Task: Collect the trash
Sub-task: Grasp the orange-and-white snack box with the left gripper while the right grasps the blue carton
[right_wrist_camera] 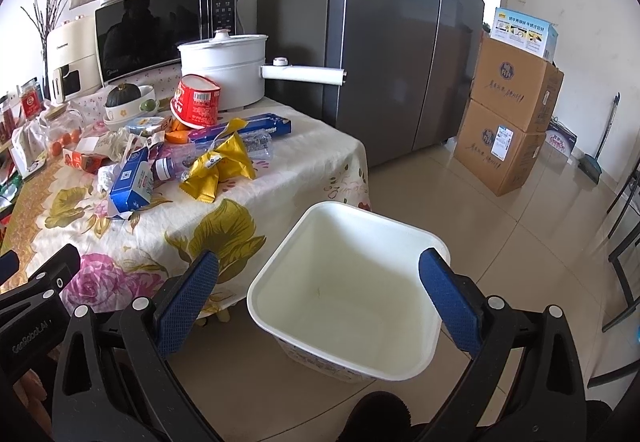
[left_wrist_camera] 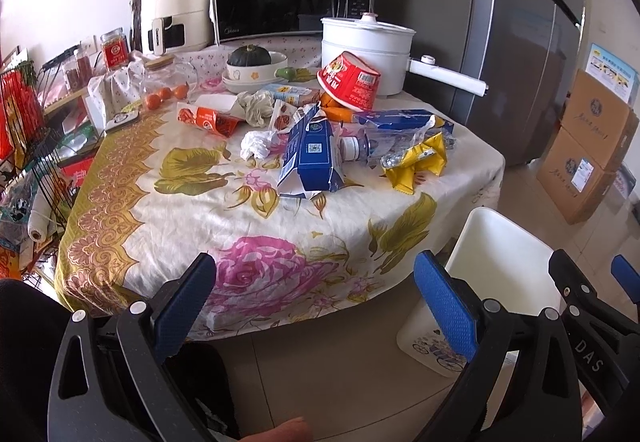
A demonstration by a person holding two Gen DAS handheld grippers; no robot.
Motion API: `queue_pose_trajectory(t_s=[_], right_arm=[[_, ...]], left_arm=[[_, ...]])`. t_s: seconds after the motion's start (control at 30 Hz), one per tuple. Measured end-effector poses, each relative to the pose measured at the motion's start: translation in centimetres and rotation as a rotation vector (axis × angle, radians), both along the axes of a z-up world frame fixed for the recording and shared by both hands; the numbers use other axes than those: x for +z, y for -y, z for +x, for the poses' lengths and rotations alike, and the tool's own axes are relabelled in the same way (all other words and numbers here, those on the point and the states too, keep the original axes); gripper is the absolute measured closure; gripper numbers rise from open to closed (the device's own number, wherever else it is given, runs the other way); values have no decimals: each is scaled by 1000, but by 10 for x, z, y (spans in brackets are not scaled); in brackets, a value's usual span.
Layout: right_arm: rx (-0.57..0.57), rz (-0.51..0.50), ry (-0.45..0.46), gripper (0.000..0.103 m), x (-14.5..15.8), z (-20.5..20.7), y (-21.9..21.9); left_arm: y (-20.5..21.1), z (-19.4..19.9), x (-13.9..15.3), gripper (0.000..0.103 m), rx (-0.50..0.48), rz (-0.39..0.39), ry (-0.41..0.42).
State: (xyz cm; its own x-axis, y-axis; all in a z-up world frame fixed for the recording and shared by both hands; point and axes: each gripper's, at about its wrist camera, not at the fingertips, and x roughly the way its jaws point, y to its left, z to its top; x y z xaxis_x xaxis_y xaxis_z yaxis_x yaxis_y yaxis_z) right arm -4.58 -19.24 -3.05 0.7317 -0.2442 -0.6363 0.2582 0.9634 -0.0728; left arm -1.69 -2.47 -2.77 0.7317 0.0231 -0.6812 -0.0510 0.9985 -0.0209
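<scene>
While both my left gripper [left_wrist_camera: 316, 294] and right gripper [right_wrist_camera: 320, 294] hang spread and empty, I should reach ahead for the nearest blue carton [left_wrist_camera: 310, 158], then drop it into the white bin [right_wrist_camera: 344, 298] below my right jaws.

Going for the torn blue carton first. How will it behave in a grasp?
The blue carton is torn open and flattened, so it is probably empty, light and easily crushed. Lying flat, it likely won't roll, but may slide on the tablecloth.

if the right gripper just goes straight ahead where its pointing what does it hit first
Most likely the white bin on the floor: the open right gripper frames its mouth, so it would probably pass the near rim into the empty inside. Depth is hard to judge; the table lies off left.
</scene>
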Motion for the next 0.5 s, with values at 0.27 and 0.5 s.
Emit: queue_pose_trajectory(t_s=[0.27, 0.5], right_arm=[[54, 156, -62, 7, 14, 39, 4], [103, 313, -135, 7, 24, 90, 7]], left_arm=[[-28, 39, -9, 7, 47, -106, -127], [-85, 105, -27, 7, 145, -294, -336]])
